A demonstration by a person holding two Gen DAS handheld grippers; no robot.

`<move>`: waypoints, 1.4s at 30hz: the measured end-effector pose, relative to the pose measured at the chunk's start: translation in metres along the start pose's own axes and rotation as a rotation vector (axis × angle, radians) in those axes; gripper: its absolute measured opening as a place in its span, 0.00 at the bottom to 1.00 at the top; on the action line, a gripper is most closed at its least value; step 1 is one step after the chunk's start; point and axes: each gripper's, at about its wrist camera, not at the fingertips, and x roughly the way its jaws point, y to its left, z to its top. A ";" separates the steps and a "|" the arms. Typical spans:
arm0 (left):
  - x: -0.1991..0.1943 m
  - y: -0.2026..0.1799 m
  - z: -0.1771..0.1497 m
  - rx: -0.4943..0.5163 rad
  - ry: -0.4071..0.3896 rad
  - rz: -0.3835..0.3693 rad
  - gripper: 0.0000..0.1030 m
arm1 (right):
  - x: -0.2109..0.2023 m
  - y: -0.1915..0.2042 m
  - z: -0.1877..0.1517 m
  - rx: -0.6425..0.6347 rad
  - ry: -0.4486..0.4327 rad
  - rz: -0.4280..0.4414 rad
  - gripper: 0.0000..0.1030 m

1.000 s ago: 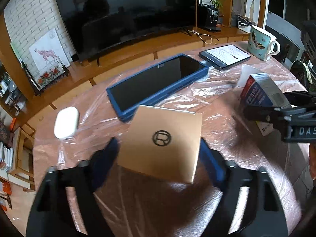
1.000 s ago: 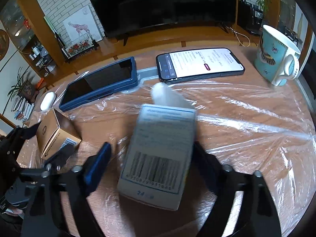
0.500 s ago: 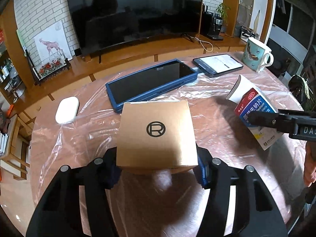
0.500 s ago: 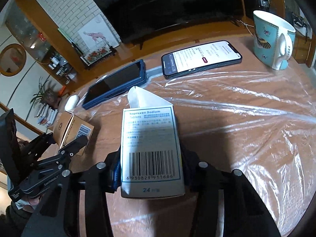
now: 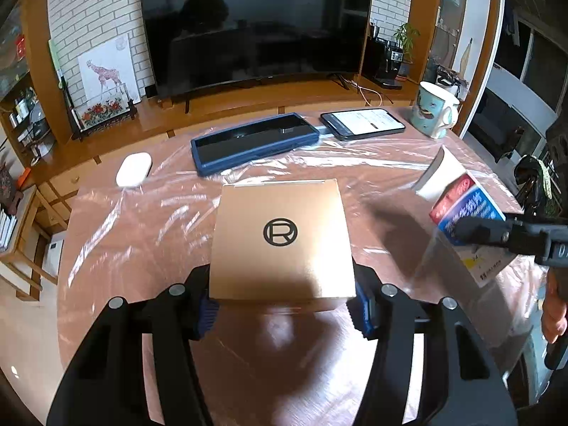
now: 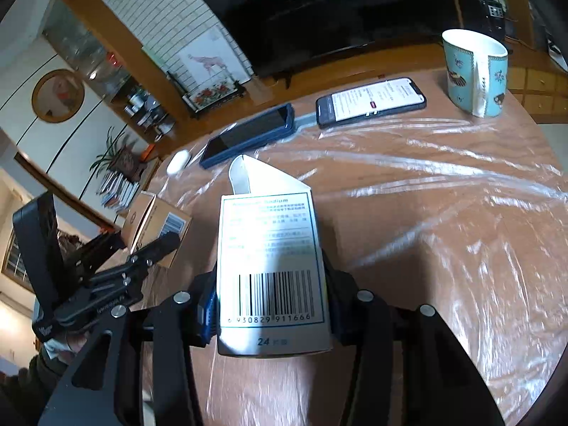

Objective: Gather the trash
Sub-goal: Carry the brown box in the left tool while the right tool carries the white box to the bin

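Observation:
My left gripper [image 5: 282,310] is shut on a tan cardboard box [image 5: 282,238] with a black R logo and holds it above the round table. The same box shows at the left of the right wrist view [image 6: 156,223]. My right gripper [image 6: 271,314] is shut on a white medicine box [image 6: 271,269] with a barcode and an open top flap. That medicine box also shows at the right of the left wrist view [image 5: 465,213], red and blue on this side, lifted off the table.
The table [image 5: 142,234] is covered in clear plastic film. At its far side lie a blue-cased tablet [image 5: 254,142], a lit phone [image 5: 362,124], a white mouse [image 5: 133,174] and a teal mug [image 5: 433,110]. A TV [image 5: 255,25] stands behind.
Both grippers have risen and pulled back from the table with their boxes. The tan box has levelled out in the left gripper. The right gripper has tilted to the left.

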 end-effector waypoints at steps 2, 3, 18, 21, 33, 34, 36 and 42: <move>-0.008 -0.004 -0.006 -0.018 -0.005 -0.002 0.57 | -0.005 0.000 -0.008 -0.012 0.006 -0.008 0.45; -0.012 -0.007 -0.010 -0.026 -0.005 -0.003 0.57 | -0.009 0.000 -0.014 -0.016 0.011 -0.004 0.45; -0.066 -0.054 -0.064 -0.006 -0.009 -0.029 0.57 | -0.065 0.005 -0.077 -0.043 0.020 0.026 0.45; -0.078 -0.062 -0.078 -0.001 -0.007 -0.037 0.57 | -0.077 0.009 -0.089 -0.055 0.021 0.036 0.45; -0.115 -0.086 -0.127 0.017 0.002 -0.055 0.58 | -0.107 0.028 -0.142 -0.121 0.063 0.065 0.45; -0.118 -0.089 -0.132 0.021 0.005 -0.058 0.58 | -0.109 0.029 -0.146 -0.126 0.067 0.066 0.45; -0.122 -0.092 -0.140 0.030 0.014 -0.067 0.58 | -0.112 0.030 -0.154 -0.136 0.078 0.070 0.45; -0.131 -0.107 -0.160 0.086 0.038 -0.094 0.58 | -0.118 0.033 -0.179 -0.165 0.118 0.076 0.45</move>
